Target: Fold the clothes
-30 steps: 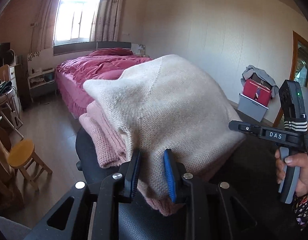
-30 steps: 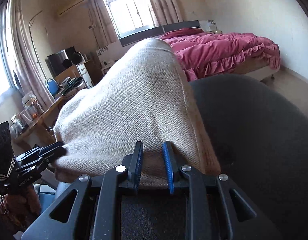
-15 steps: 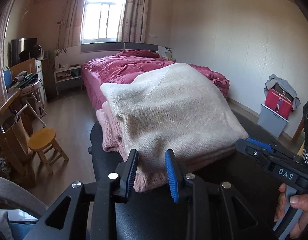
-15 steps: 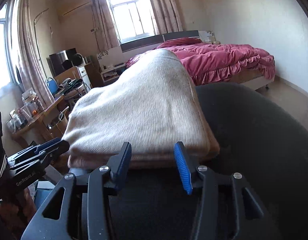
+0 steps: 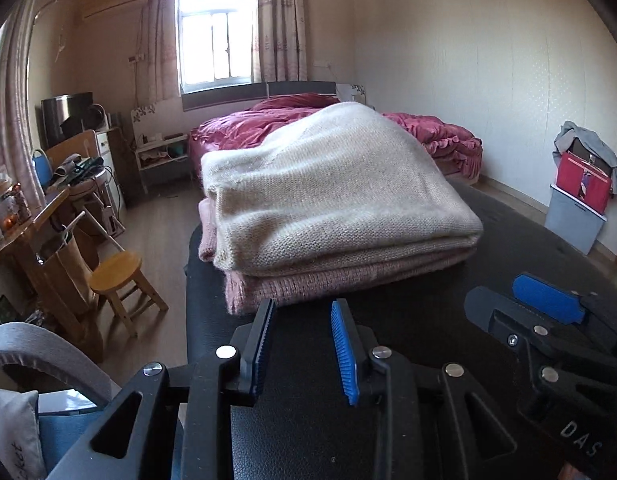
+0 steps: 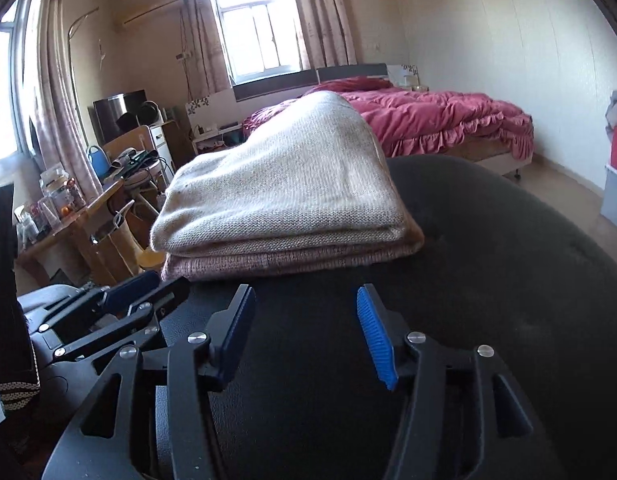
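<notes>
A: Count of items?
B: I saw two folded sweaters, cream sweater (image 5: 328, 184) atop pink sweater (image 5: 308, 280), frame center on the black table (image 5: 428, 312), long axis running left-right.
A: Tools?
B: Left gripper (image 5: 304, 350) apart, empty; right gripper (image 6: 308, 332) was widening, empty.

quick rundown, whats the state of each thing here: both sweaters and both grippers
cream sweater: folded, lying on top of the pink one
pink sweater: folded, flat on the black table, under the cream one
left gripper: open, nothing between its fingers, short of the pile
right gripper: jaws opening, nothing between its fingers, short of the pile
</notes>
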Tool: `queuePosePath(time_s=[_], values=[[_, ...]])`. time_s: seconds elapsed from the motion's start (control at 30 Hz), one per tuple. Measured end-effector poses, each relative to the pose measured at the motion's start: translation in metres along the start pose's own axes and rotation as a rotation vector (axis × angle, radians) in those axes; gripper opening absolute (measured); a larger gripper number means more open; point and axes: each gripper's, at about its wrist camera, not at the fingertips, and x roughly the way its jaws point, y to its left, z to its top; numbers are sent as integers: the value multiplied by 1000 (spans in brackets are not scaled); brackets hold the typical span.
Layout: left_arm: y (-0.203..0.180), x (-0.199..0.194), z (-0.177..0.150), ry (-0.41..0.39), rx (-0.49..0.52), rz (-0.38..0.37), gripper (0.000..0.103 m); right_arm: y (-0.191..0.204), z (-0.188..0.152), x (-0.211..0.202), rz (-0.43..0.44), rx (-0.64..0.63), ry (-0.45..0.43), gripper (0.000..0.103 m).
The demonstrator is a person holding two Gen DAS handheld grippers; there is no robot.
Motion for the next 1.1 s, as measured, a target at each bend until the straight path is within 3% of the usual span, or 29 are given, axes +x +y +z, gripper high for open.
queuePosePath(time_s=[0.23, 1.1], values=[[11, -10, -3, -30, -70, -8, 30, 9, -1, -9, -42, -45, -30, 65], [13, -9, -4, -54, -76, 50, 30, 8, -2, -4, -36, -58, -13, 67]])
